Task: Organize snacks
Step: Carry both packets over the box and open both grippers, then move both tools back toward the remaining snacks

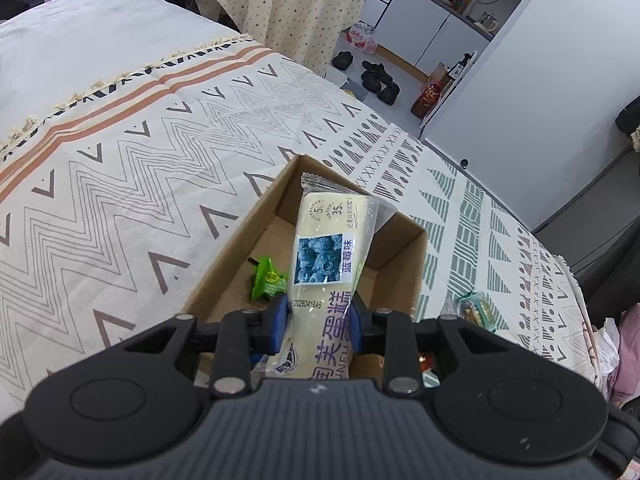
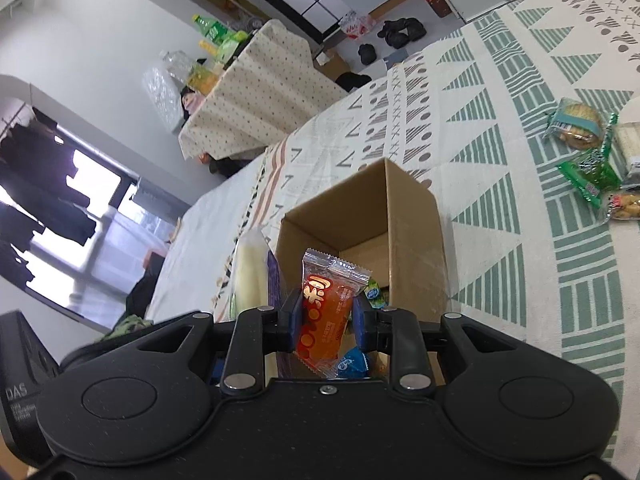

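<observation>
The left gripper (image 1: 319, 320) has its blue-padded jaws pinching a long, cream-coloured blueberry cake packet (image 1: 326, 264), a glossy plastic wrapper with a crimped clear end and a square blueberry photo, held over the open cardboard box (image 1: 236, 248). The box is plain brown corrugated board with straight upright walls, standing on a woven bedspread (image 1: 120, 184) printed with grey zigzags, chevrons and green triangles. Inside the box, on its floor, lies a small bright green candy wrapper (image 1: 267, 278). The right gripper (image 2: 325, 320) has its jaws clamped on a shiny orange snack packet (image 2: 326, 316) with a serrated transparent top edge, held above the same cardboard box (image 2: 416, 248), where a blue wrapper (image 2: 354, 364) and a green-and-white sweet (image 2: 374, 292) show beneath it. To the right on the cloth, well apart from the box, lie a clear-wrapped round biscuit pack (image 2: 578, 124) and a crinkled green packet (image 2: 590, 176).
</observation>
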Tool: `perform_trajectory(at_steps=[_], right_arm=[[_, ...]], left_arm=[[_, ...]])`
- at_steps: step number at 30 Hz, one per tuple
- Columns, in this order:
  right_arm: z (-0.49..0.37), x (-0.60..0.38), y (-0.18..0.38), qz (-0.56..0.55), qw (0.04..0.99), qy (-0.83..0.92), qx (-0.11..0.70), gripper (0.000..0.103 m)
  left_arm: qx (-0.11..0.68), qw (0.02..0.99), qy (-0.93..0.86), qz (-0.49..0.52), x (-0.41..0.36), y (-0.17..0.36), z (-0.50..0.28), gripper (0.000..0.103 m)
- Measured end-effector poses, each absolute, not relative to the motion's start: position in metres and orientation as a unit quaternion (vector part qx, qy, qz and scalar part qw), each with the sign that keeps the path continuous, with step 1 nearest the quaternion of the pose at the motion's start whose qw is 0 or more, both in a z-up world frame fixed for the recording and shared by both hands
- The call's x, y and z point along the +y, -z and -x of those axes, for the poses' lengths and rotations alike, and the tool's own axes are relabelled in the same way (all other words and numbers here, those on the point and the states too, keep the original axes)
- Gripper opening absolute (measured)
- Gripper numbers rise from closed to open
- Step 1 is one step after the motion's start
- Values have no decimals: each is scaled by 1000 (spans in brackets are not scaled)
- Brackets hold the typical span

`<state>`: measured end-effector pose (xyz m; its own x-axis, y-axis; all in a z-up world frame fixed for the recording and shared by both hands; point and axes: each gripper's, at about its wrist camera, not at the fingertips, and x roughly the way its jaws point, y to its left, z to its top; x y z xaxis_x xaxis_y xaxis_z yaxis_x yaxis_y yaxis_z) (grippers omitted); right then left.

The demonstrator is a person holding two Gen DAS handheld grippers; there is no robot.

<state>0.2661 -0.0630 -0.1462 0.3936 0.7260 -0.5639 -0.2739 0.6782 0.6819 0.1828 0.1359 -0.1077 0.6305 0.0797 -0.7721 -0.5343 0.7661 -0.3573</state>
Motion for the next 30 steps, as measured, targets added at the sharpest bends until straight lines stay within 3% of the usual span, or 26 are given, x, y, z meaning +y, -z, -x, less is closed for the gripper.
perform_trajectory(at_steps=[3, 5, 7, 11, 20, 24, 30], right_arm=[[-265, -56, 147, -237, 799, -315, 454, 34], [-265, -55, 147, -234, 799, -320, 451, 53], [-265, -57, 146, -235, 801, -319, 449, 53], [-270, -67, 144, -246, 803, -307, 448, 53], [-272, -98, 135, -259, 809, -281, 447, 60], [-271, -109, 131, -258, 814, -272, 443, 66], [-269, -130, 122, -251, 830, -248, 432, 84]], left_arm=[[394, 854, -178, 290, 142, 110, -187, 31], [392, 858, -183, 277, 143, 109, -190, 34], [396, 859, -184, 269, 143, 109, -193, 39], [394, 855, -190, 278, 145, 109, -192, 59], [392, 858, -203, 262, 135, 100, -187, 81], [397, 857, -207, 255, 124, 98, -187, 84], [400, 857, -210, 248, 102, 93, -186, 89]])
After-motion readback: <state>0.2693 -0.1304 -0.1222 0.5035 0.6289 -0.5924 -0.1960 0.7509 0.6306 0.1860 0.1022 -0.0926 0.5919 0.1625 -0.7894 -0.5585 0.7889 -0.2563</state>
